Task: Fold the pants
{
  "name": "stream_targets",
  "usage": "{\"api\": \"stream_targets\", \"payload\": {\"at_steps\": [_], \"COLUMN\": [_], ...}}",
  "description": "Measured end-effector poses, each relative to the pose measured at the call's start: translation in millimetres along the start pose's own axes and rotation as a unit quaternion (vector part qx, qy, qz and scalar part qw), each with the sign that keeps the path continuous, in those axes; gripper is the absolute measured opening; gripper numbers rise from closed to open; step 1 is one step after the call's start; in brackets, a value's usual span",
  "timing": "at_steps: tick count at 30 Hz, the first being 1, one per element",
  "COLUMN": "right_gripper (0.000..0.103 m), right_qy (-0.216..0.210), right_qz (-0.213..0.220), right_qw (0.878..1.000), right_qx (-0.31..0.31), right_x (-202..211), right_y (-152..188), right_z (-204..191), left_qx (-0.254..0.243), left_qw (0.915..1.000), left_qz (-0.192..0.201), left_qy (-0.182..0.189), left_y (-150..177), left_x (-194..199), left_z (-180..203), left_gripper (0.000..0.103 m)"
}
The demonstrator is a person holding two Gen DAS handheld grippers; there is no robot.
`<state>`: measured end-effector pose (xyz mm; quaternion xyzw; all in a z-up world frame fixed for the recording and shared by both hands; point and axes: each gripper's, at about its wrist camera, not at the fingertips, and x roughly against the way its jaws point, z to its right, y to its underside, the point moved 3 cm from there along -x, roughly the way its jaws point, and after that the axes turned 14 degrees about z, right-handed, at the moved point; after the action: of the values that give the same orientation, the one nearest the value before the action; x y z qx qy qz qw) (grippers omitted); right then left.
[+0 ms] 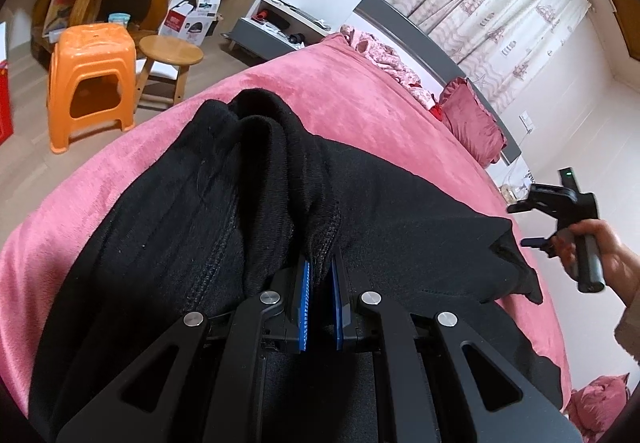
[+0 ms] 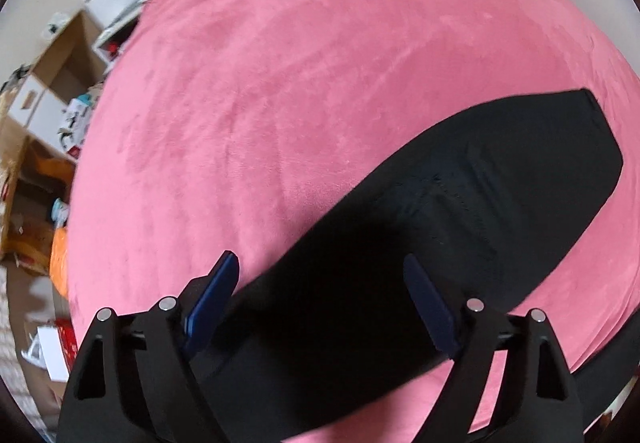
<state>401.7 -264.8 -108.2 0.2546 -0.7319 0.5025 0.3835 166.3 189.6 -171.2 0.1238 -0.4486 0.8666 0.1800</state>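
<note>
Black pants spread across the pink bed, thick knit stuff, kinda fleecy, with a ribbed hem and visible stitching along the seam. Left tongs pinched tight on a bunched edge of the fabric, blue pads squeezing a fold right at the seam. Right tongs standing wide apart, nothing between the pads, hovering above the flat leg in the right wrist view. Also visible from the left side, held in a hand off past the far edge of the bed.

Probably mid-fold, with the right side going for a fresh grab. Tips for doing it clean:
- Keep the left grip firm and low so the bunched bit doesn't slide out. Heavy knit drags.
- Bring the right tongs down on the leg's outer edge, not the middle, and catch both layers.
- Lift just enough to clear the bedspread. That velvety plush looks grippy and would likely tug the fabric crooked.
- Line up hem to hem before letting go, then smooth flat.

Leg end looks neat, squared off with rounded corners. Near the left tongs, way lumpier, deep soft folds stacked up. Bedspread shows brushed streaks, suede-like nap.
</note>
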Motion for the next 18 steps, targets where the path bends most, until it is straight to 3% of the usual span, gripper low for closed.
{"api": "stream_targets", "payload": {"at_steps": [2,4,6,8,14,18], "right_gripper": [0.081,0.060,0.024,0.013,0.009,0.009], "right_qy": [0.018,0.011,-0.018,-0.047,-0.096,-0.140], "right_qz": [-0.009,-0.019,-0.035,-0.041,-0.013,-0.010], "right_qw": [1.000,0.999,0.997,0.995,0.994,0.987], "right_qx": [-0.014,-0.036,-0.067,-0.081,-0.055,-0.072], "right_x": [-11,-17,-20,-15,35,66], "right_y": [0,2,6,10,22,38], "right_z": [5,13,23,29,48,70], "left_qx": [0.003,0.006,0.008,0.010,0.060,0.112], "left_qw": [1.0000,1.0000,0.9999,0.9999,0.9980,0.9921], "left_qz": [0.000,-0.001,-0.002,-0.002,-0.003,0.038], "left_qy": [0.003,0.005,0.006,0.008,0.019,0.042], "left_y": [0,0,-1,-2,-16,-45], "left_x": [0,-1,-2,-1,4,24], "left_z": [-1,-2,-3,-4,-11,-8], "left_gripper": [0.008,0.008,0.008,0.008,0.008,0.008]}}
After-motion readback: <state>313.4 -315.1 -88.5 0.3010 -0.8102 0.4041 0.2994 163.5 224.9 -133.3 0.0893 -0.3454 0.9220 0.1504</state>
